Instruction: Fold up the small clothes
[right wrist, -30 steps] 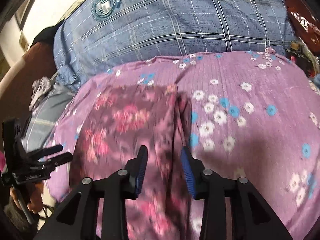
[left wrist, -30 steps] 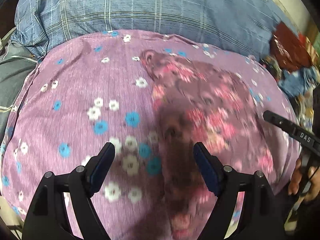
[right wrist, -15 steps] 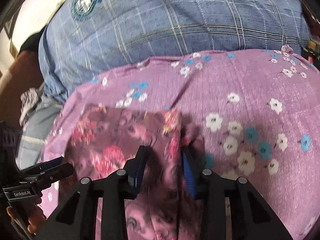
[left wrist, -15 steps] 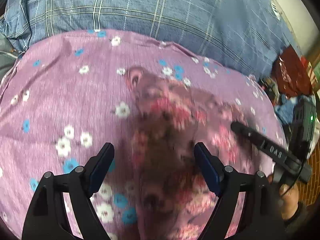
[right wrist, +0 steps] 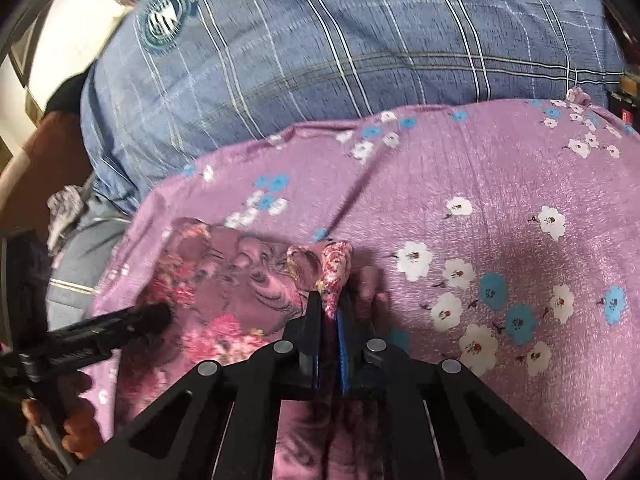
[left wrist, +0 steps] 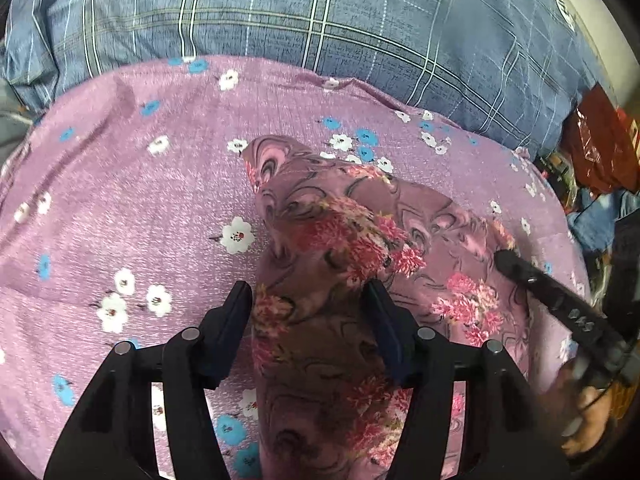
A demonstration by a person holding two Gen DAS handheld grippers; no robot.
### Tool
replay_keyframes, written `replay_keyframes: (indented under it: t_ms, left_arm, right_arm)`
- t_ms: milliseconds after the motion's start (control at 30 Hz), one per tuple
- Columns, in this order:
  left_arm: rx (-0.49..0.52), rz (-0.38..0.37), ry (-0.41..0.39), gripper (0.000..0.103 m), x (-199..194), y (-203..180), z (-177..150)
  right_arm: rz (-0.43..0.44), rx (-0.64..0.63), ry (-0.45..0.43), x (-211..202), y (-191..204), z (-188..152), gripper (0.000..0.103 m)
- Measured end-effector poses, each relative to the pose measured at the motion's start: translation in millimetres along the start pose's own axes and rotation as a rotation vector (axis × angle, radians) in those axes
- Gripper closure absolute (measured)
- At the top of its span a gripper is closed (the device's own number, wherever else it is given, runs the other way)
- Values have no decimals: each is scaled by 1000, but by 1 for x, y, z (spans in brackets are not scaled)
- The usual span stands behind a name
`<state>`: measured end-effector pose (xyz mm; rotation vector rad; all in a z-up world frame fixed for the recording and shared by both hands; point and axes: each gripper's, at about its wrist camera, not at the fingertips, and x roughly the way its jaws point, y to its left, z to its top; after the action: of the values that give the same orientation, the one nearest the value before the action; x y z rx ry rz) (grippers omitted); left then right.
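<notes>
2 grippers: right gripper [right wrist: 329, 312] jaws pinch floral garment [left wrist: 340, 264]; left gripper [left wrist: 310, 308] jaws wide; purple flowered sheet [left wrist: 120, 208] beneath

L gripper [left wrist: 310, 312] jaws apart, R gripper [right wrist: 330, 306] jaws pinched tight, both low

Both views are evenly and softly lit, colours saturated. Fisheye bending curves the edges into dark vignetted corners. A blown-out white patch glares at the upper left of the right wrist view, whose left side is smeared; the left wrist view is sharper
</notes>
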<state>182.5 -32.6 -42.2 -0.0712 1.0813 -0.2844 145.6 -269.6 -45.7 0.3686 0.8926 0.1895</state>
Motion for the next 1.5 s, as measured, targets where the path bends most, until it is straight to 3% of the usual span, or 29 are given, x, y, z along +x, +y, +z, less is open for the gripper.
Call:
replay_keyframes:
  t_ms: [333,400,467,533,567,600,667,733,967,1067,1167,1233,1267,1400,1500]
  left_arm:
    - [7,30,-19,45,-26,-1,-21]
    - [11,34,-20,45,-29,-2,-25]
    - [14,38,-13,44,-32,-1,-31]
    - [17,26,5,34,-34,2,-42]
    - [10,15,12,28,-35,5,-50]
    - [-8,10,15,28,-33,10,-58]
    - [-34,-1,40,25,-22,18,-68]
    - [-90,-51,65,25,-20,28,-70]
    - [-89,-101,78,26,-46,33,-87]
    - [-88,-137,120,26,-39,31,-105]
    - [-94,-163,137,25,-34,30,-120]
    - [-79,-164,144,25,-41,27,-122]
    - [-75,-170,140,25,-45,26,-121]
    - [-31,-163,93,25,-62,25,-124]
    - [-6,-64,143,25,-44,30,-130]
  right_arm:
    - [-10,-28,-12,-36,15,-22,86]
    - [-18,-30,7,-35,17,-30,62]
    - [-49,-61,27,-31,22,-39,59]
    - [-73,-109,23,-31,30,-46,65]
    - [-72,-141,11,-34,36,-50,80]
    - [-84,-183,-13,-38,42,-54,90]
    - [-111,-237,-36,-41,46,-60,91]
    - [-144,-254,9,-28,41,-61,92]
    - [12,-71,18,-66,27,-58,81]
    - [20,-52,42,-73,23,-76,70]
    - [31,-37,95,-71,18,-99,69]
    - [35,-60,84,-75,18,-112,74]
    - [54,-81,72,-81,20,-114,99]
    - [170,-95,18,-111,27,-116,97]
    - [174,-75,24,-112,24,-125,97]
